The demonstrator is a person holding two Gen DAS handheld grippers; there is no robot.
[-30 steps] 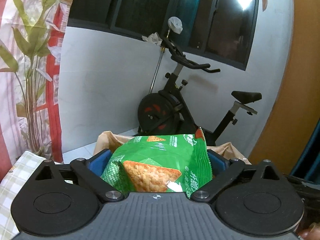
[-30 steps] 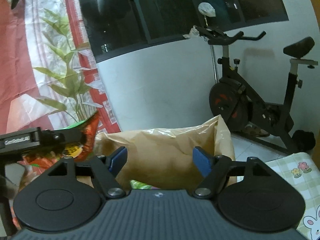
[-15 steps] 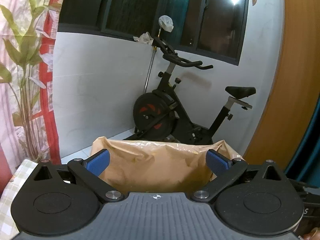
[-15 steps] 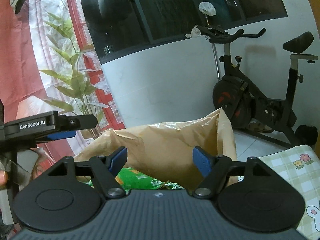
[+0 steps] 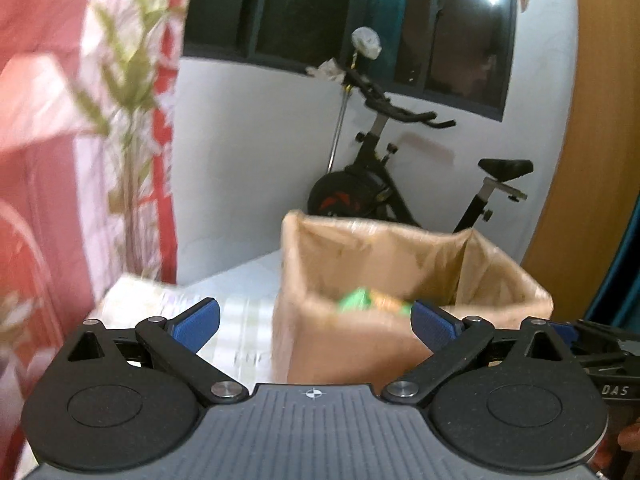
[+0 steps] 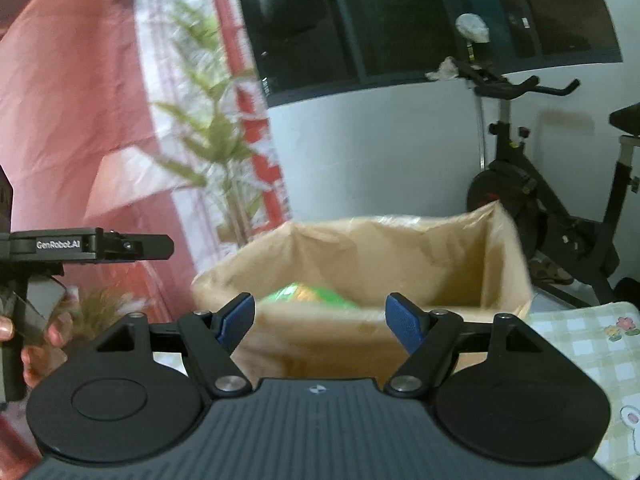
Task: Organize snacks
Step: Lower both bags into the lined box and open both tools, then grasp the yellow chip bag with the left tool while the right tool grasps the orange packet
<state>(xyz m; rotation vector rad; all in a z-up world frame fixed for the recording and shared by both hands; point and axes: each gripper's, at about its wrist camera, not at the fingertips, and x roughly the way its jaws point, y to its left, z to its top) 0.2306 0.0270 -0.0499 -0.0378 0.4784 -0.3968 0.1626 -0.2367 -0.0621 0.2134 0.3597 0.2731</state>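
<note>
The green snack bag (image 6: 310, 295) lies inside the brown paper bag (image 6: 360, 276), low down near its left wall. It is blurry, so I cannot tell which way it points or how its long side runs. The paper bag stands open on the table with the checked cloth (image 6: 576, 344). The left gripper (image 5: 316, 322) has its jaws wide apart and holds nothing. The right gripper (image 6: 320, 318) is also open and empty. An exercise bike (image 5: 384, 184) stands by the white wall behind.
</note>
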